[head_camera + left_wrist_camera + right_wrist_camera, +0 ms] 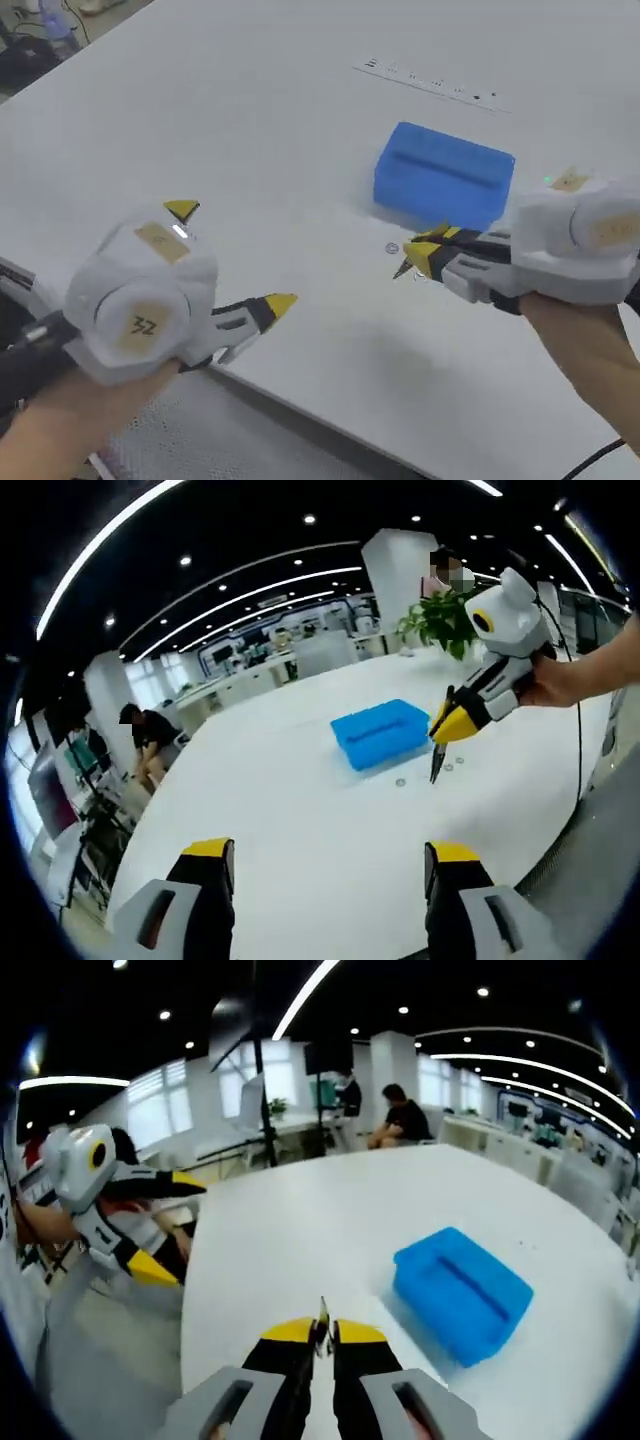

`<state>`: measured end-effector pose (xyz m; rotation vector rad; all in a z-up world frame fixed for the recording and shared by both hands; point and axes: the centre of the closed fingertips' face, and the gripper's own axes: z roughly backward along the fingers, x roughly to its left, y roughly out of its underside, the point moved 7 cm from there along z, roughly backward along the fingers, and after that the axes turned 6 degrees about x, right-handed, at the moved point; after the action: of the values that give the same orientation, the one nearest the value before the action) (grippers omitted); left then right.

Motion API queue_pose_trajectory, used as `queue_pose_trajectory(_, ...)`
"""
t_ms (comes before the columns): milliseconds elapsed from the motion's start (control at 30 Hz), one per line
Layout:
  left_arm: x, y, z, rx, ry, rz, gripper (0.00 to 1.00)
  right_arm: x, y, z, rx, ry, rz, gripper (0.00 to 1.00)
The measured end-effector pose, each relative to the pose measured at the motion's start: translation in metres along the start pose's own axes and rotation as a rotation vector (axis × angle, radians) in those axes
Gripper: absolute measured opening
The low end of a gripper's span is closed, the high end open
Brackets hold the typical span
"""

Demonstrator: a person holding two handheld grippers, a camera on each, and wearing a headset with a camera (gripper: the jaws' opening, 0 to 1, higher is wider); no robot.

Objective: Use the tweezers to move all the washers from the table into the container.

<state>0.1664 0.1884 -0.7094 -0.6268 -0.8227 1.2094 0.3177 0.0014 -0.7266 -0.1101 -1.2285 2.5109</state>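
Currently the right gripper [420, 252] hangs low over the white bench [300, 120], just in front of the blue container [443, 178]. Its fingers [290, 1332] are together, clamped on the tweezers [323, 1312], whose thin tip sticks out between the yellow pads. In the left gripper view the tweezers [436, 763] point down at the bench beside the container [380, 732]. Whether the tip touches the surface cannot be told.

The washers [447, 768] lie on the bench, outside the container and just before its near side. 3 small rings show in the left gripper view, 1 to the left of the tweezers' tip and 2 to its right. In the head view 1 washer [391, 248] lies just beside the right gripper's fingertips, between them and the container.

The left gripper [231, 257] is held over the near edge of the bench, well apart from the container. Its fingers [208, 852] stand wide apart with nothing between them.

In the right gripper view the container [462, 1290] sits ahead and to the right of the fingers, and the left gripper [170, 1225] shows at the left with fingers spread.
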Motion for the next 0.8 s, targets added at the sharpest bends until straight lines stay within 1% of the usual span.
queue_pose_trajectory(33,-0.001,-0.001,-0.001,-0.014,0.005,0.015,0.82,-0.003,-0.003,-0.003,-0.008,0.009,-0.009,0.02)
queue_pose_trajectory(100,-0.004,-0.002,-0.005,-0.042,-0.002,0.014,0.86,-0.011,-0.006,-0.009,-0.02,0.012,-0.041,0.02)
queue_pose_trajectory(167,-0.007,0.001,-0.01,-0.047,-0.011,0.01,0.9,-0.017,-0.007,-0.016,-0.02,0.016,-0.049,0.02)
queue_pose_trajectory(200,-0.007,0.003,-0.013,-0.041,-0.018,0.004,0.92,-0.018,-0.007,-0.019,-0.017,0.019,-0.048,0.02)
queue_pose_trajectory(233,-0.007,0.004,-0.013,-0.023,-0.025,-0.015,0.92,-0.019,-0.007,-0.023,-0.011,0.023,-0.044,0.02)
queue_pose_trajectory(267,-0.007,0.005,-0.012,-0.024,-0.033,-0.022,0.91,-0.02,-0.006,-0.026,-0.004,0.028,-0.036,0.02)
queue_pose_trajectory(300,-0.005,0.006,-0.012,-0.029,-0.033,-0.019,0.9,-0.021,-0.006,-0.027,-0.001,0.029,-0.03,0.03)
queue_pose_trajectory(333,-0.004,0.007,-0.013,-0.026,-0.027,-0.011,0.9,-0.021,-0.005,-0.03,0.004,0.028,-0.027,0.03)
queue_pose_trajectory(367,-0.003,0.009,-0.015,0.0,-0.017,0.014,0.9,-0.023,-0.004,-0.032,0.013,0.025,-0.023,0.03)
queue_pose_trajectory(433,-0.002,0.012,-0.016,0.02,-0.022,0.01,0.91,-0.023,-0.003,-0.035,0.022,0.035,-0.011,0.03)
queue_pose_trajectory(500,-0.006,0.012,-0.016,0.024,-0.017,-0.01,0.9,-0.023,-0.002,-0.038,0.03,0.028,-0.008,0.03)
queue_pose_trajectory(567,-0.01,0.012,-0.016,0.021,0.001,-0.034,0.89,-0.024,-0.001,-0.042,0.033,0.029,-0.004,0.03)
queue_pose_trajectory(600,-0.012,0.013,-0.017,0.033,0.012,-0.054,0.89,-0.024,-0.001,-0.044,0.038,0.029,-0.009,0.03)
queue_pose_trajectory(667,-0.012,0.014,-0.017,0.043,0.007,-0.07,0.89,-0.024,0.001,-0.045,0.039,0.041,0.001,0.03)
queue_pose_trajectory(767,-0.011,0.014,-0.017,0.043,0.01,-0.065,0.88,-0.025,0.005,-0.05,0.059,0.043,-0.005,0.03)
queue_pose_trajectory(800,-0.011,0.014,-0.017,0.042,0.012,-0.061,0.88,-0.025,0.004,-0.049,0.045,0.047,0.002,0.03)
